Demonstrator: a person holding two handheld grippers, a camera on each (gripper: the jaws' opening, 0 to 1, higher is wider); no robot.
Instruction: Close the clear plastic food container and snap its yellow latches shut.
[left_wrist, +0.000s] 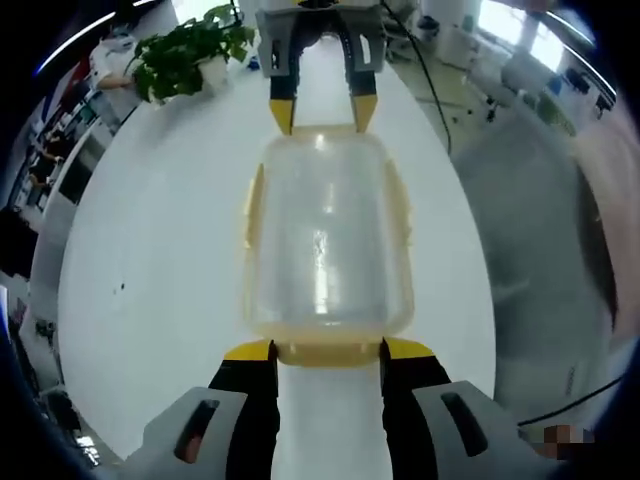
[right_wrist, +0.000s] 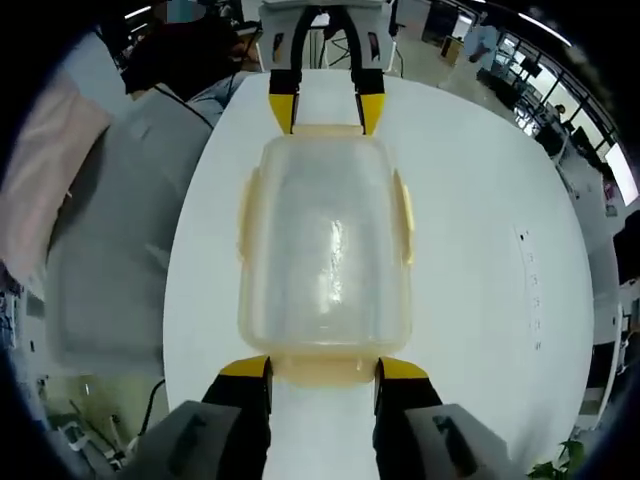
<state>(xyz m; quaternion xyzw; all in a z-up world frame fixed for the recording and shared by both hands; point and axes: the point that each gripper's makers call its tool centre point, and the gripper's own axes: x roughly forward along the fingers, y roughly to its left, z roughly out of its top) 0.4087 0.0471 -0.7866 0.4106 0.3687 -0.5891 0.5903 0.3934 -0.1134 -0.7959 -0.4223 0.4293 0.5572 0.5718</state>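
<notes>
A clear plastic food container (left_wrist: 322, 240) (right_wrist: 325, 250) lies on the white table with its lid on and pale yellow latches along its sides and ends. My left gripper (left_wrist: 327, 350) stands open at one end, its yellow-tipped jaws on either side of the end latch (left_wrist: 325, 353). My right gripper (right_wrist: 322, 370) is open at the opposite end, bracketing that end latch (right_wrist: 322, 372) the same way. Each gripper appears across the container in the other's view: the right gripper (left_wrist: 322, 112) and the left gripper (right_wrist: 325, 108). Side latches (left_wrist: 402, 215) (right_wrist: 404, 215) lie against the container's walls.
The white table (left_wrist: 170, 260) (right_wrist: 480, 260) is oval. A potted green plant (left_wrist: 190, 55) stands near its far edge in the left gripper view. A person in a grey top (right_wrist: 110, 220) stands beside the table. Office desks lie beyond.
</notes>
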